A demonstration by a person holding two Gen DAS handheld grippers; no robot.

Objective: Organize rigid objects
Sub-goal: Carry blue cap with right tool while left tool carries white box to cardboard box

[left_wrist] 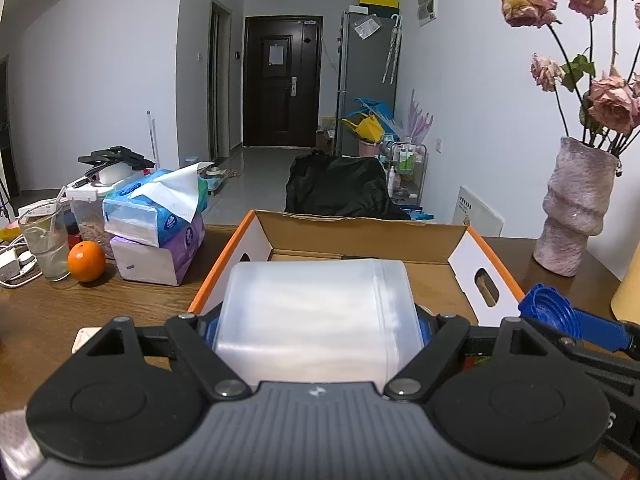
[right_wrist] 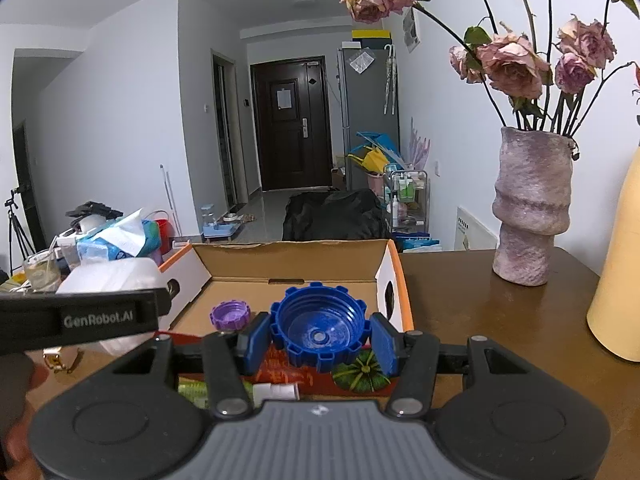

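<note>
My left gripper (left_wrist: 318, 330) is shut on a translucent white plastic jar (left_wrist: 316, 316), held on its side just above the near edge of an open cardboard box (left_wrist: 460, 252) with orange rims. My right gripper (right_wrist: 320, 338) is shut on a large blue ridged cap (right_wrist: 320, 330), its hollow side facing the camera, over the near end of the same box (right_wrist: 292, 264). That cap (left_wrist: 546, 306) also shows at the right in the left wrist view. A small purple cap (right_wrist: 231, 315) lies on the box floor. The jar (right_wrist: 116, 276) and left gripper appear at the left of the right wrist view.
On the wooden table (left_wrist: 52, 312) to the left stand tissue packs (left_wrist: 160, 216), an orange (left_wrist: 86, 261) and a glass (left_wrist: 44, 246). A pink-grey vase (right_wrist: 528, 208) with dried roses and a yellow object (right_wrist: 618, 280) stand right. A green striped item (right_wrist: 360, 372) and red packaging lie under the right gripper.
</note>
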